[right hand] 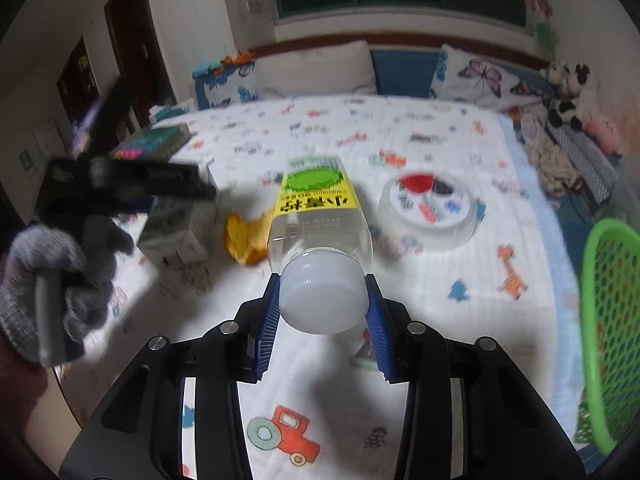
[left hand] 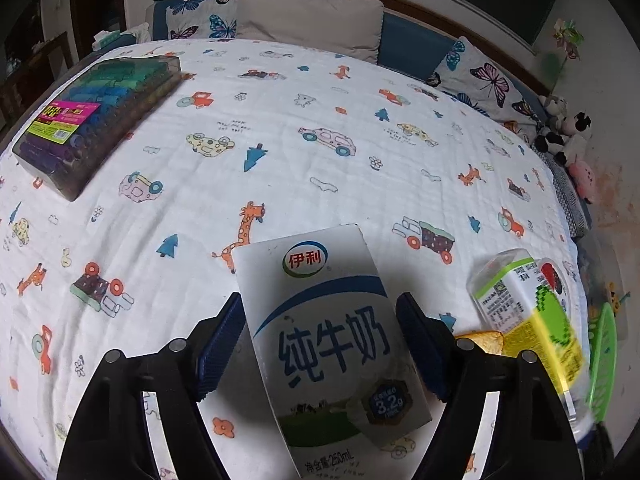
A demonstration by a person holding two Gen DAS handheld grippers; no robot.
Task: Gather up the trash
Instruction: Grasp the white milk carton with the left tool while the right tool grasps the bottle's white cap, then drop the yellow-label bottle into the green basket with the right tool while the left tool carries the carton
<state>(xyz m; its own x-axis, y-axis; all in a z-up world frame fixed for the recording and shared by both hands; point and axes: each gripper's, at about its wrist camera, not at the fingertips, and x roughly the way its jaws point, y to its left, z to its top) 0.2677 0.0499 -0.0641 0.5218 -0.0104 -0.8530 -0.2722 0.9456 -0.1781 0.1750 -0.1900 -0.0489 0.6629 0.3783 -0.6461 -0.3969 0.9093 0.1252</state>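
In the left wrist view my left gripper [left hand: 320, 344] holds a white and blue milk carton [left hand: 324, 336] between its blue pads, above the bed. In the right wrist view my right gripper [right hand: 323, 314] is shut on the white cap of a clear plastic bottle [right hand: 318, 216] with a yellow-green label, lifted over the bed. The same bottle [left hand: 528, 312] shows blurred at the right of the left wrist view. The left gripper with its carton [right hand: 176, 228] shows at the left of the right wrist view. An orange peel [right hand: 244, 240] and a round white lid [right hand: 430, 208] lie on the sheet.
A green mesh basket [right hand: 612, 332] stands at the bed's right edge. A clear box of coloured markers [left hand: 96, 120] lies at the far left of the bed. Pillows [left hand: 308, 24] and plush toys [left hand: 564, 132] line the head and right side.
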